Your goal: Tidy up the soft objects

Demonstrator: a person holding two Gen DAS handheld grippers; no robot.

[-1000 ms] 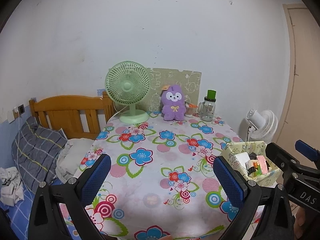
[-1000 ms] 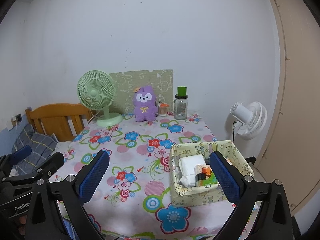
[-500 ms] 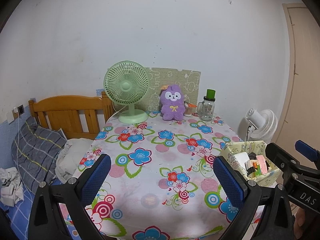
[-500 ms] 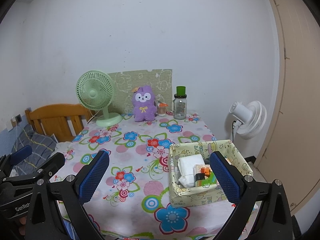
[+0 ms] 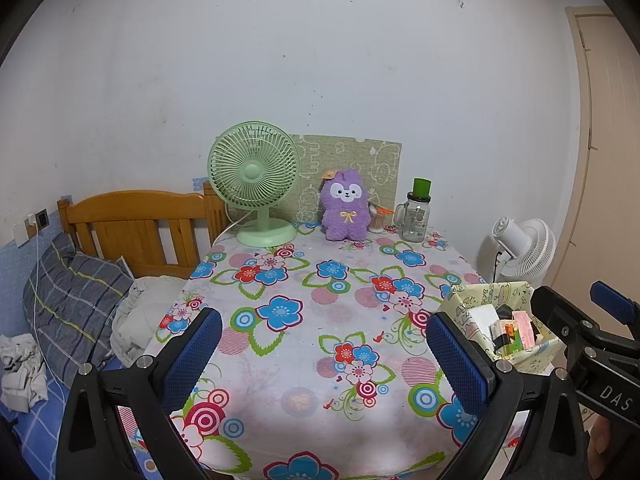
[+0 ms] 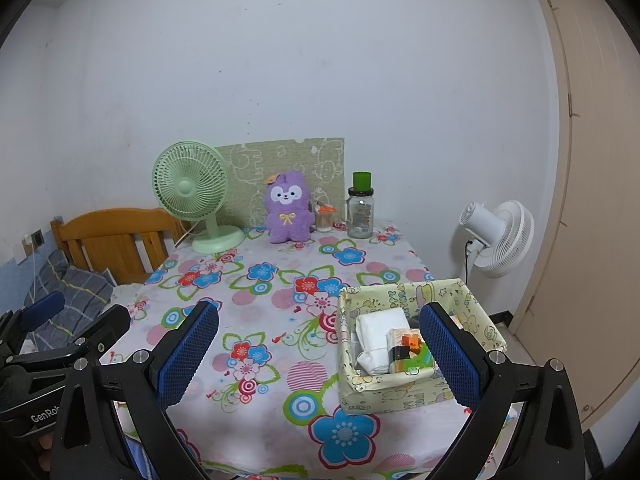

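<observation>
Against the back wall on the desk (image 5: 304,344), sitting upright: purple plush toy (image 5: 345,211), just right of the green desk fan (image 5: 256,184) and left of a small cup of cotton swabs (image 5: 377,220) and a glass jar with a green lid (image 5: 416,216). Propped behind all that, a green patterned board (image 5: 380,160). Near the front right corner of the floral tablecloth, a yellow fabric basket (image 6: 412,392) holding a white packet (image 6: 380,336) and a few small colourful packs, too small to make out. Left hand-held gripper (image 5: 320,356) hovering low over the near edge, blue pads spread wide, nothing between them. Right hand-held gripper (image 6: 316,354) same deal, wide open and empty, right pad sitting in front of the basket. Off to the left, a wooden headboard (image 5: 136,220) and a plaid pillow (image 5: 72,304); on the floor at right, a white fan (image 6: 500,236) beside the door (image 6: 592,200).
</observation>
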